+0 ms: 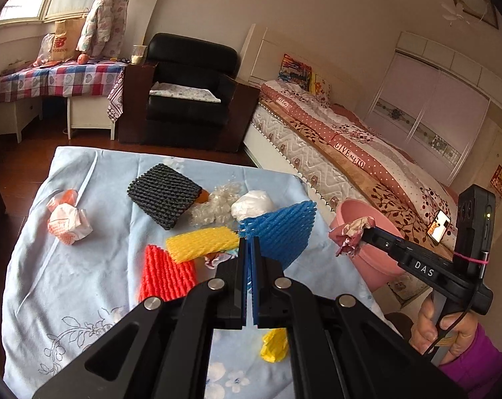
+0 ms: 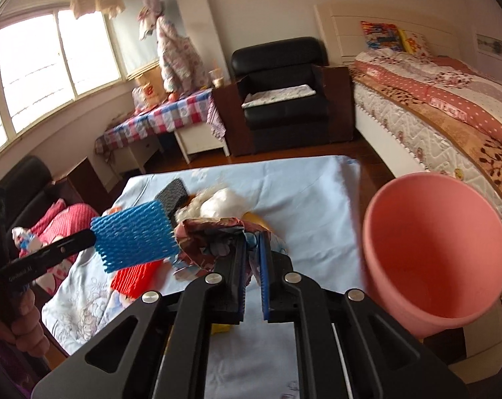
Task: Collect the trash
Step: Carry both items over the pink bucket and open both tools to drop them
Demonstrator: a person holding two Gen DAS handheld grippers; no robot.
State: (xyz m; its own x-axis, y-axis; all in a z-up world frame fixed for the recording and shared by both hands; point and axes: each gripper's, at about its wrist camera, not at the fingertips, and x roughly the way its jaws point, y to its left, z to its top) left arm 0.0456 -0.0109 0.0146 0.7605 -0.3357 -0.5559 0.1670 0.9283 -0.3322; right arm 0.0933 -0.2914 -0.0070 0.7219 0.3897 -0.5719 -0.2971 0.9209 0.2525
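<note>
My left gripper (image 1: 250,243) is shut on a corner of a blue foam net (image 1: 280,229), held just above the table covered in a light blue cloth (image 1: 84,299). The right wrist view shows that same blue net (image 2: 134,236) hanging from the left gripper (image 2: 92,237). My right gripper (image 2: 252,236) is shut on a crumpled patterned wrapper (image 2: 211,236), lifted off the cloth. From the left it appears as the right gripper (image 1: 364,235) with the wrapper (image 1: 349,236) close to the rim of a pink bucket (image 1: 377,262). The bucket (image 2: 433,249) stands tilted beside the table's right edge.
On the cloth lie a black foam net (image 1: 164,194), a yellow net (image 1: 202,242), a red net (image 1: 166,276), clear bubble wrap (image 1: 214,206), a white bag (image 1: 252,204), an orange-white wrapper (image 1: 68,222) and a yellow scrap (image 1: 274,345). A bed (image 1: 350,153) flanks the right; a black armchair (image 1: 187,89) stands behind.
</note>
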